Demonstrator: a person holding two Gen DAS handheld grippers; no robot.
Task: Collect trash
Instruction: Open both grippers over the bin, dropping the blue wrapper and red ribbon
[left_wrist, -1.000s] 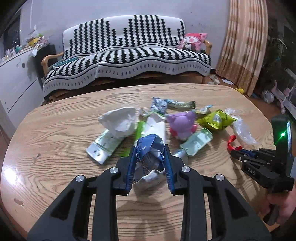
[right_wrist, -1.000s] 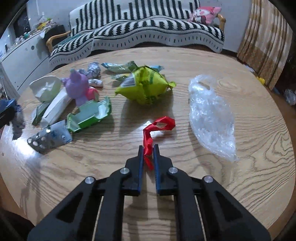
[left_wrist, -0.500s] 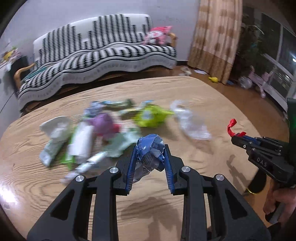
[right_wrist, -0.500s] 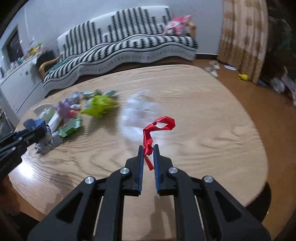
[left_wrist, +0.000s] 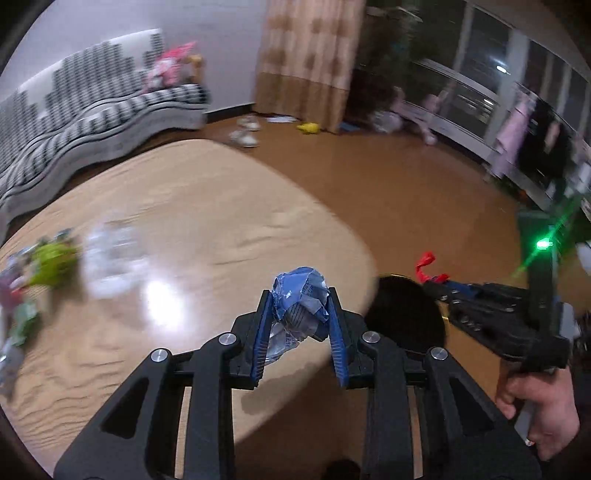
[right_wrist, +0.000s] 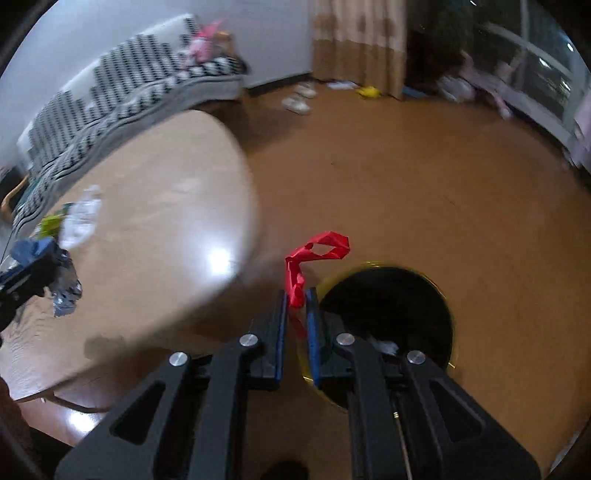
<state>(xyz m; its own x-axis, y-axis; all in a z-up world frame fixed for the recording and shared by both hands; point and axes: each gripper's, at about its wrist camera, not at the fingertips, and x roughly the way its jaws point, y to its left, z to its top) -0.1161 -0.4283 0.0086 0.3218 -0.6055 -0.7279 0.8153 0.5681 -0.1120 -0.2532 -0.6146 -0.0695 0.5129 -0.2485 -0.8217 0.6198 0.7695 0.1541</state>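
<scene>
My left gripper (left_wrist: 300, 295) is shut on a crumpled blue and silver wrapper (left_wrist: 301, 301) and hangs over the right end of the wooden table (left_wrist: 207, 229). In the right wrist view the same wrapper (right_wrist: 44, 254) shows at the far left. My right gripper (right_wrist: 296, 293) is shut on a red ribbon (right_wrist: 317, 253) and sits past the table's edge, just left of the black round bin (right_wrist: 388, 306) on the floor. From the left wrist view the ribbon (left_wrist: 424, 264) pokes out beyond the bin (left_wrist: 402, 317). More trash stays on the table: a green bag (left_wrist: 51, 262) and clear plastic (left_wrist: 110, 258).
A hand (left_wrist: 539, 410) grips the right tool's handle at the lower right. A striped sofa (left_wrist: 92, 122) stands behind the table. Slippers (right_wrist: 299, 99) and a yellow toy (right_wrist: 369, 91) lie on the brown floor near the curtain (right_wrist: 354, 40). A window runs along the right.
Both grippers have swung right, from over the trash pile to the table's right end and the floor bin, each keeping hold of its piece. The views are motion-blurred.
</scene>
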